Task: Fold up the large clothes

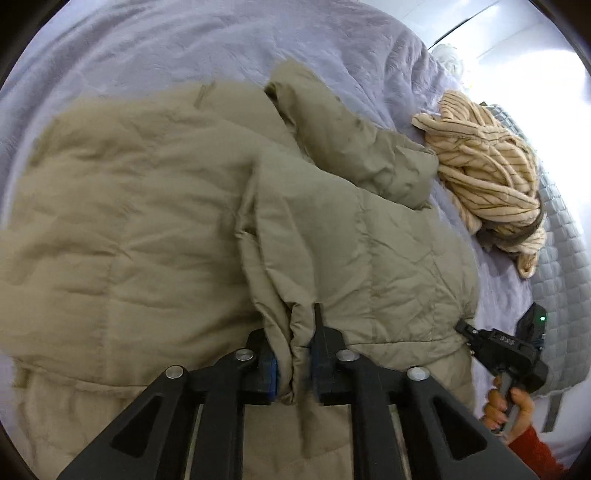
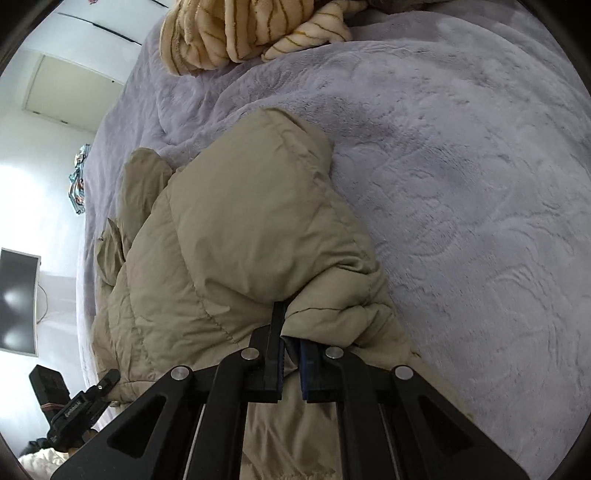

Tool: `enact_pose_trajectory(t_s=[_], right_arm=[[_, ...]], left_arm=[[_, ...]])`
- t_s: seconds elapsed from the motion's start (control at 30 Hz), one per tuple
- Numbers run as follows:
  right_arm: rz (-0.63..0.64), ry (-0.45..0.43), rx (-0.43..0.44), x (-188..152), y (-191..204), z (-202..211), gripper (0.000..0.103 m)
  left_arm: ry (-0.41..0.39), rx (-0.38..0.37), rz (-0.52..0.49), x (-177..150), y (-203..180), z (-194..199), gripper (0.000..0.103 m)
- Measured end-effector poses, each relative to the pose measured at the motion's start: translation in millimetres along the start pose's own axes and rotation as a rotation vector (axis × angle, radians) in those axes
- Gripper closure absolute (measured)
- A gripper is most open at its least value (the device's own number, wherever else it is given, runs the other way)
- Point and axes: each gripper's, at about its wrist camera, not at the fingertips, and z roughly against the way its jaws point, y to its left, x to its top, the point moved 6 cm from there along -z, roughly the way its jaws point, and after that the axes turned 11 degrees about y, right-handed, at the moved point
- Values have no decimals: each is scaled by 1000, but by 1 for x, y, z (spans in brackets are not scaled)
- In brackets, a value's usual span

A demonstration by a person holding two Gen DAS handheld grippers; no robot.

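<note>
A beige quilted puffer jacket (image 1: pixel 147 221) lies spread on a lavender plush bed cover (image 1: pixel 147 48). My left gripper (image 1: pixel 295 332) is shut on a bunched fold of the jacket's near edge. My right gripper (image 2: pixel 291 334) is shut on another edge of the jacket (image 2: pixel 229 229), the fabric pinched between its blue pads. In the left wrist view the right gripper (image 1: pixel 464 328) bites the jacket's right edge, held by a hand (image 1: pixel 508 404) in a red sleeve. The left gripper (image 2: pixel 112 376) shows at the lower left of the right wrist view, against the jacket's edge.
A cream garment with brown stripes (image 1: pixel 487 166) lies crumpled on the bed beyond the jacket, also at the top of the right wrist view (image 2: pixel 236 29). A grey quilted pad (image 1: pixel 561 266) runs along the bed's side. A dark screen (image 2: pixel 18 299) stands by the wall.
</note>
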Motion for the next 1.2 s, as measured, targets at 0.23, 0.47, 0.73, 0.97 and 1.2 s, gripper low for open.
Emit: enact_pose_trajectory(t_s=[0.23,0.47,0.73,0.97,1.2], right_arm=[[96,29,-67,-24,13,28,92],[162,-132,-148,-19,17,72,92],[171,-127,-149,36,22,42,92],[188,-83,-245,39,-11,-2,98],[228,-156,-320,6,0,45,96]], left_arm=[[-54,122,-24,-9,18,44,83],[-106,119,-76,15,-6,58,83],[-105,221,-92,49,-21,8,83],[-67,162,-24,42,12,-20,83],[-67,212,-50,40,9,-21,83]])
